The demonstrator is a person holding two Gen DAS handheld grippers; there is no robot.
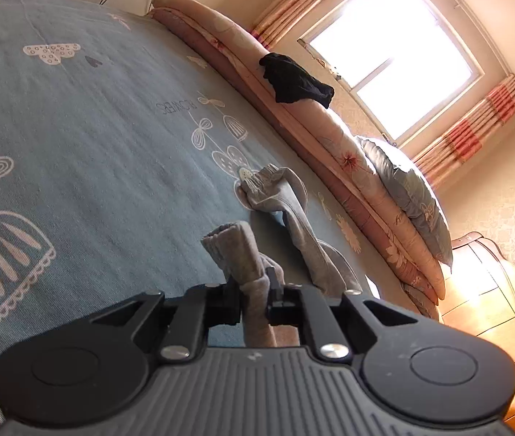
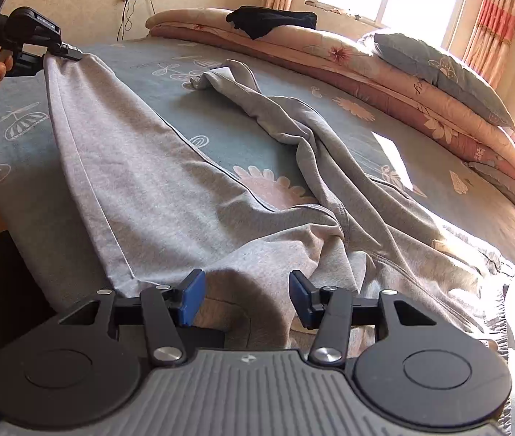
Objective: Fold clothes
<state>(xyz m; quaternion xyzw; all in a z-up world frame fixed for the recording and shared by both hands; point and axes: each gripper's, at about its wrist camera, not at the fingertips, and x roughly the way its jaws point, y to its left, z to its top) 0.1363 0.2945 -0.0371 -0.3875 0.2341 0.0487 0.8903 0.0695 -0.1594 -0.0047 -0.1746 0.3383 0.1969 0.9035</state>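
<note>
On the bed [image 2: 221, 134], our left gripper [image 1: 254, 290] clamps one cuff of the grey trousers [image 2: 170, 189]; our right gripper [image 2: 246, 296] gapes wide above the waistband, partly hidden.

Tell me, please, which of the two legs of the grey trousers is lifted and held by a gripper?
The leg pulled straight along the bed's near edge: the left gripper clamps its cuff. The other leg lies crumpled and free on the bedspread.
</note>
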